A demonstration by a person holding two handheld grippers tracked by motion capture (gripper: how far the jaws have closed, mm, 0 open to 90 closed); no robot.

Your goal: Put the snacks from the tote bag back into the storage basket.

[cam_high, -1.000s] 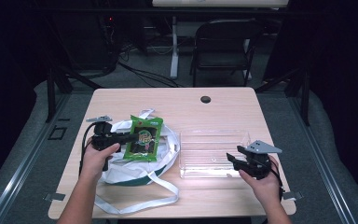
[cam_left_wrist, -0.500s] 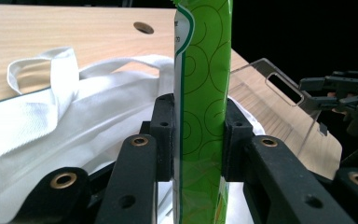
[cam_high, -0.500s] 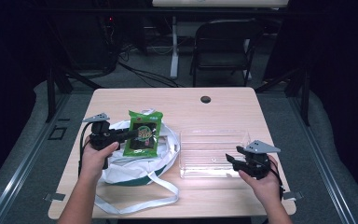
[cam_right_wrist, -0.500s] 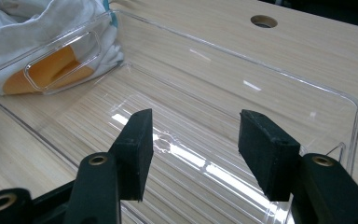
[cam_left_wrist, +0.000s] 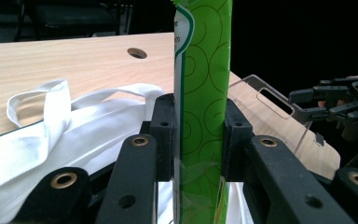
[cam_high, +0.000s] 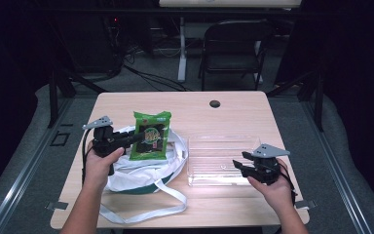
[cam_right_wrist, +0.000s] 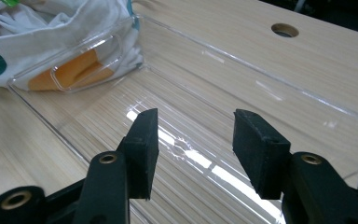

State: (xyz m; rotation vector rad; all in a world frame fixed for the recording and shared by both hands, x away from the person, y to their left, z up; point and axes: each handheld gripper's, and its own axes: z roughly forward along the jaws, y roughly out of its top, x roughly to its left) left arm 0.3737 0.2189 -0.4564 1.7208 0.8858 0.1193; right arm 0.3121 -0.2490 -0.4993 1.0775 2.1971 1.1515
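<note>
Left gripper (cam_high: 135, 138) pinches green snack packet (cam_high: 150, 135) above white tote bag (cam_high: 141, 168); we judge: carry it level toward clear tray (cam_high: 222, 141) at 3 o'clock, where right gripper (cam_high: 237, 165) waits, jaws wide.

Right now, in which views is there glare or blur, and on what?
High view: white glare on the clear tray, dark surroundings. Right gripper view: bright streaks on the tray floor beyond the open tongs. Left gripper view: the green packet is sharp, the far right tongs slightly soft.
</note>
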